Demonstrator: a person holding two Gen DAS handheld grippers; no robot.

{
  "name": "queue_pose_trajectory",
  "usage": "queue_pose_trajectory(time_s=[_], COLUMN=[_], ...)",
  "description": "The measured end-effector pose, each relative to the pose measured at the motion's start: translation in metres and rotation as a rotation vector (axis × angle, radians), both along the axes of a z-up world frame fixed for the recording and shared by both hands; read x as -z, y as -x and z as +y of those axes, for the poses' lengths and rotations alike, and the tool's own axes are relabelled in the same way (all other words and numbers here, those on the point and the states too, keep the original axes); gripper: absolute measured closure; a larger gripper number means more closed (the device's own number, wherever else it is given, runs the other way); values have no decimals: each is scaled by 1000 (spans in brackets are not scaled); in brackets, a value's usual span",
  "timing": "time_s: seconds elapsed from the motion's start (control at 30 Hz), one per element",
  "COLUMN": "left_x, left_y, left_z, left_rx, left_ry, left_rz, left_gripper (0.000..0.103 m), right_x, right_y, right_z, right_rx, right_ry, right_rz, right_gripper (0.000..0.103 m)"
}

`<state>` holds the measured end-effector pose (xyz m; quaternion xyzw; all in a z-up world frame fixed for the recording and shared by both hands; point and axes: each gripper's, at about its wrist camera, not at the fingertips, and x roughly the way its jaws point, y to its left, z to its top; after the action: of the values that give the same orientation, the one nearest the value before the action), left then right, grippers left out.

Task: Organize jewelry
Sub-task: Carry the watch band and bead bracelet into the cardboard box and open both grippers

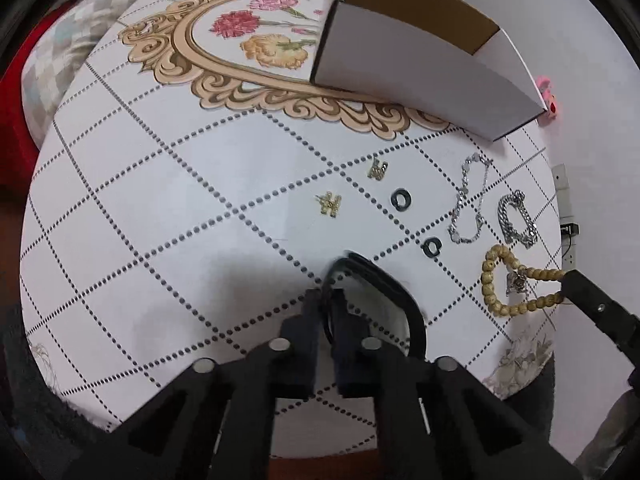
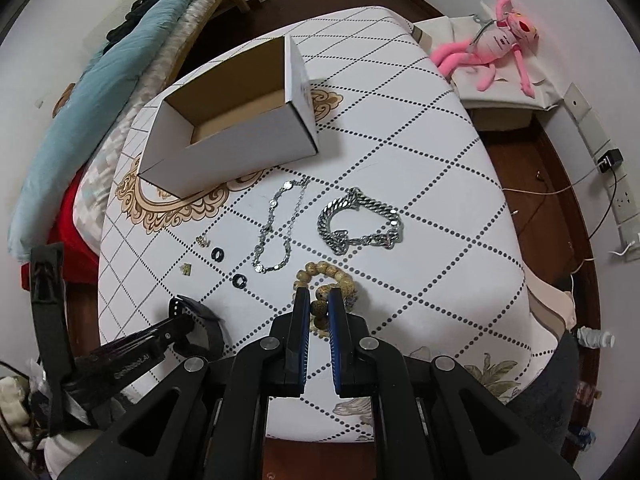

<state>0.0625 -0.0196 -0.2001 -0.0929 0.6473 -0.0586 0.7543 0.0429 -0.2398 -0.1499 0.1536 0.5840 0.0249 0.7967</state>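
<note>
My left gripper (image 1: 329, 300) is shut on a black bangle (image 1: 394, 292) near the table's front; it also shows in the right wrist view (image 2: 178, 316). My right gripper (image 2: 318, 300) is shut on a wooden bead bracelet (image 2: 326, 274), also seen from the left wrist (image 1: 490, 280). On the table lie a thin silver chain (image 2: 276, 226), a heavy silver chain (image 2: 360, 220), two black rings (image 1: 401, 199) (image 1: 431, 246) and two gold earrings (image 1: 329, 204) (image 1: 378, 169). An open white cardboard box (image 2: 230, 142) stands behind them.
The table (image 1: 160, 216) has a white quilted cover with a floral medallion (image 1: 256, 40). A pink plush toy (image 2: 496, 52) lies at the far right. Bedding (image 2: 100, 92) lies left of the table. Cables and a wall socket (image 2: 608, 160) are at the right.
</note>
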Motion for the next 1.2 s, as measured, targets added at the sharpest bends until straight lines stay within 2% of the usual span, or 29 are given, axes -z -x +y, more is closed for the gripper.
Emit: queue_pose_trajectory(time_s=[0.13,0.33,0.6,0.73,0.9,1.1,1.2], left_x=[-4,-38,-117,-144,-136,-105,-90], left_y=[-2,-7,-41,-77,-124,-161,-180], left_z=[0,0,-5,-7,-14,-18,-16], left_rx=[6,25,59,72,92,98,65], left_ry=[-10,-1,53,63,36,26,41], left_rz=[-19,-100,-259,-323,-319,-246,-154], left_gripper=[101,101,101,101,101,99,93], right_x=[-7,-30,-91,-123,-137,-107,-87], right_y=[-3,-9,-39,-65,-109,-162,-184], right_z=[0,0,8,13,28,39,40], right_rx=[2,-13,-74,-104,-153,-179,-176], right_ry=[-5,-47,-78,-98,-66,-34,-33], right_rz=[-13,-55,-176,-240,-269,-193,-151], right_gripper=[94,94,94,94,94,94,94])
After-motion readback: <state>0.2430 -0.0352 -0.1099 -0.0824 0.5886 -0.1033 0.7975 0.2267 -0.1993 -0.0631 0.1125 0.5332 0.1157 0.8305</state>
